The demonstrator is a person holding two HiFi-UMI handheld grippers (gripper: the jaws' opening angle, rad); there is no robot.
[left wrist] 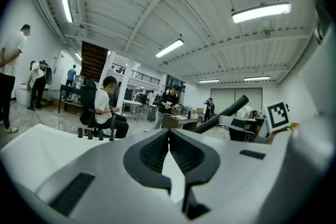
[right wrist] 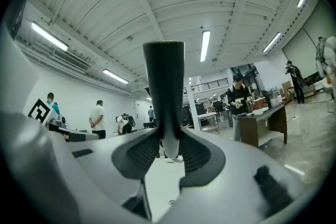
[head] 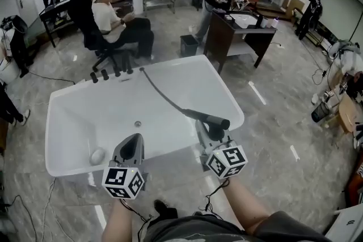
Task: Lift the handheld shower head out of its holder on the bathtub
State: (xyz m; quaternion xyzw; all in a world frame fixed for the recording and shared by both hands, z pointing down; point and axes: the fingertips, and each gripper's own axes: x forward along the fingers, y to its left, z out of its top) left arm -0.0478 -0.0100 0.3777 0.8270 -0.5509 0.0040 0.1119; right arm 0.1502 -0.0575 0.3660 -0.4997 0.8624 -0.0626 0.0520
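Observation:
A black handheld shower head [head: 214,120] hangs over the near right part of the white bathtub [head: 57,133]. My right gripper [head: 209,130] is shut on its handle. In the right gripper view the dark handle [right wrist: 164,86] rises straight up out of the right gripper [right wrist: 169,145]. Its black hose [head: 161,93] runs back to the black taps [head: 110,72] on the far rim. My left gripper [head: 134,141] sits over the tub's near rim, shut and holding nothing. From the left gripper [left wrist: 168,134] the shower head [left wrist: 226,113] shows to the right.
The tub holds a drain [head: 137,123] and a small pale round object [head: 97,156]. Beyond it a person sits on an office chair [head: 116,22]. A dark bin [head: 189,45] and a dark desk [head: 238,34] with a standing person are at the back right.

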